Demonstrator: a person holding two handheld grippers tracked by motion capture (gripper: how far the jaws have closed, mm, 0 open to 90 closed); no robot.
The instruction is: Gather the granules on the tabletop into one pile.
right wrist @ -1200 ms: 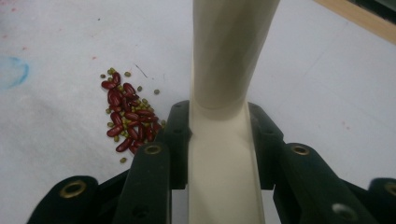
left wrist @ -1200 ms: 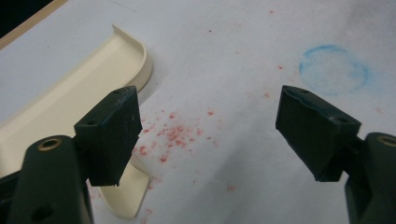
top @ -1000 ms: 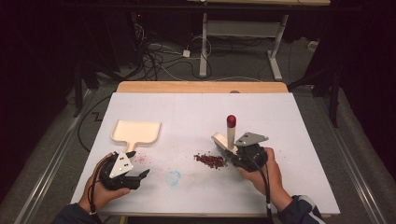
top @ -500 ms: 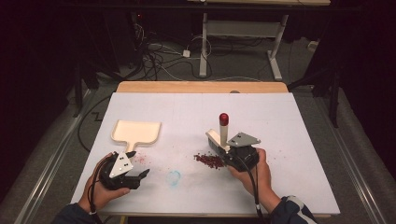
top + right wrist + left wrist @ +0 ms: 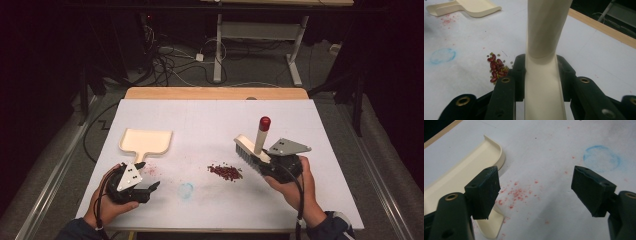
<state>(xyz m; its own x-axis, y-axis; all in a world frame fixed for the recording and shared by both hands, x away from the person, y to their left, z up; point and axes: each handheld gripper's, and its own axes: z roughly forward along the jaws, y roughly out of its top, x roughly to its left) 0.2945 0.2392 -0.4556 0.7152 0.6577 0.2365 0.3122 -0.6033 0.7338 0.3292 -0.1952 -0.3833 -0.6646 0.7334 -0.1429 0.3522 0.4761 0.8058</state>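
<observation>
Overall, the high view gives the layout: right gripper (image 5: 263,159) has its jaws clamped on the cream handle of a hand brush (image 5: 254,145), red cap at the handle tip, bristle head just above the white surface (image 5: 210,120). The pile of red beans (image 5: 225,171) lies on the surface just left of the brush head, not touching it. The cream dustpan (image 5: 146,141) lies flat, well left of the beans, near the left gripper (image 5: 148,176), which rests low at the front-left of the surface in the person's hand.

The right gripper view adds grip detail: the handle (image 5: 544,50) runs straight up between the two jaws, pads pressed on both sides. It also shows small greenish bits mixed into the beans (image 5: 495,68), and a blue ring stain (image 5: 442,55).

The left gripper view shows jaws wide apart, nothing between them, with the dustpan's (image 5: 469,167) wall and handle just beside the left jaw. Fine red specks (image 5: 516,193) are scattered on the surface between the jaws.
</observation>
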